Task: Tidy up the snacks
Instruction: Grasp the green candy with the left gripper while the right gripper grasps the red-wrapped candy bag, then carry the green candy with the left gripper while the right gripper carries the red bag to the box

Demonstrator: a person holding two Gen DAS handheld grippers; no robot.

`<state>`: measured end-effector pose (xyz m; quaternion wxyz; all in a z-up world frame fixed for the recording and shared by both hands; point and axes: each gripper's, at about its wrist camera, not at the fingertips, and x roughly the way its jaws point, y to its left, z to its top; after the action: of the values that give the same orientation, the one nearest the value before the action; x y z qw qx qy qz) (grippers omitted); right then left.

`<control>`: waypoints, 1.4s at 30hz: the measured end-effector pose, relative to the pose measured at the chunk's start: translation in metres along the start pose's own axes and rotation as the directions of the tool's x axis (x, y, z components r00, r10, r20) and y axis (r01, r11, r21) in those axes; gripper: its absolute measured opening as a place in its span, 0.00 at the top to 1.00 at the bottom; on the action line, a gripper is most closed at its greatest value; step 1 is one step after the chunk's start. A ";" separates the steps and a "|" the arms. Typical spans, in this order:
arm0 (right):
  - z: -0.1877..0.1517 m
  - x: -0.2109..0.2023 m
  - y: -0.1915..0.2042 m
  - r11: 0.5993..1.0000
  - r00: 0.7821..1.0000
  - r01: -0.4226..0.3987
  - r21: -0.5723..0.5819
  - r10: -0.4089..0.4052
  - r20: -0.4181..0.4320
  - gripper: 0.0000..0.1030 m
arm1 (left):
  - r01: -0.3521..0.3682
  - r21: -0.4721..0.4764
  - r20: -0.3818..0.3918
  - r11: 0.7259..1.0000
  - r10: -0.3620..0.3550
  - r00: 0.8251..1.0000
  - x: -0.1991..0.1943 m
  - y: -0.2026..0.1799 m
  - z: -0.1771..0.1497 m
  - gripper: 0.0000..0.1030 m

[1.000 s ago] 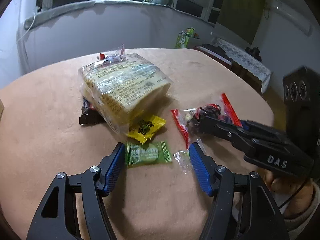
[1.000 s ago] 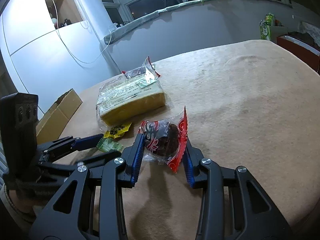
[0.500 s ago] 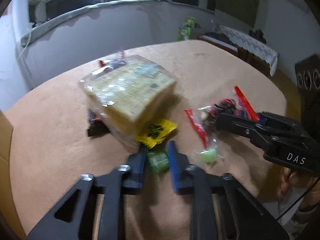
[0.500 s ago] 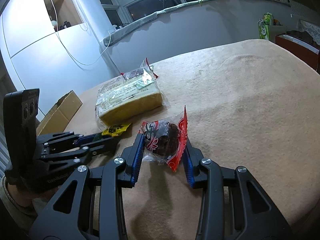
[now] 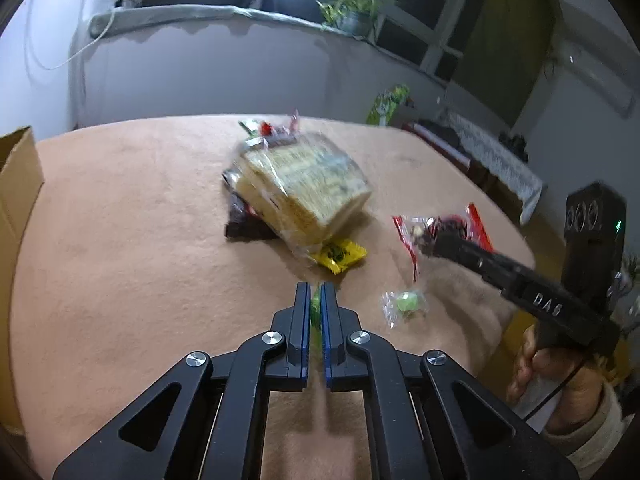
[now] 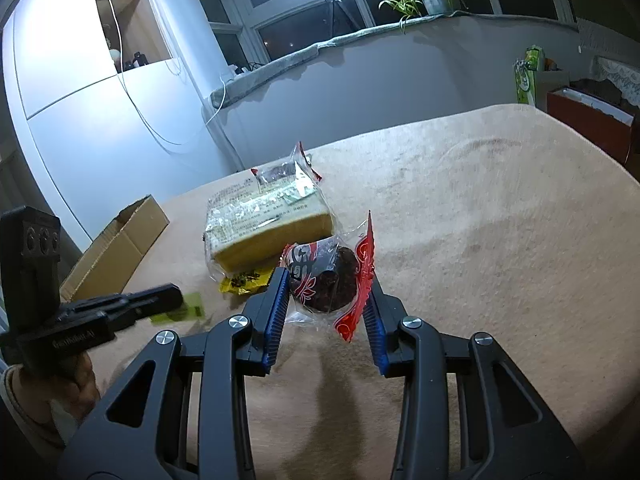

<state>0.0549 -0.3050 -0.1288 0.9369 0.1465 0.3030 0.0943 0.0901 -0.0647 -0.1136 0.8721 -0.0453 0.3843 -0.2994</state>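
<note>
— The left claw (image 5: 315, 312) was pinching the green candy (image 5: 315, 307) at six o'clock, low over the counter (image 5: 120, 240).

— Thin wrapper; it could've slipped. The right claw (image 6: 326, 304) gripped the red pastry packet (image 6: 328, 276).

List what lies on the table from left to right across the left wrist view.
cardboard box → dark wrapper → bread bag → yellow packet → clear-wrapped green candy → red-edged snack bag
</note>
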 end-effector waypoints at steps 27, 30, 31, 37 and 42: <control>0.027 -0.018 0.099 0.985 0.997 -0.056 -0.163 0.063 0.041 0.64 | -0.091 -0.101 0.274 0.991 0.115 0.955 -0.123 0.055 0.003 0.96; 0.026 -0.011 0.123 0.977 0.996 -0.079 -0.197 0.086 0.026 0.64 | -0.114 -0.133 0.298 0.985 0.149 0.943 -0.139 0.070 -0.002 0.96; 0.026 -0.008 0.131 0.974 0.996 -0.086 -0.207 0.092 0.020 0.64 | -0.122 -0.147 0.307 0.982 0.162 0.938 -0.145 0.077 -0.005 0.96; 0.021 0.011 0.185 0.948 0.990 -0.139 -0.286 0.137 -0.025 0.64 | -0.174 -0.218 0.347 0.960 0.243 0.906 -0.175 0.113 -0.020 0.97; 0.017 0.030 0.230 0.919 0.982 -0.191 -0.345 0.181 -0.063 0.64 | -0.208 -0.274 0.364 0.939 0.301 0.882 -0.193 0.140 -0.030 0.97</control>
<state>0.0685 -0.0847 -0.0553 0.9302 0.0043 0.2800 0.2374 0.0361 0.1620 -0.0541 0.9529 -0.1538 0.2320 -0.1202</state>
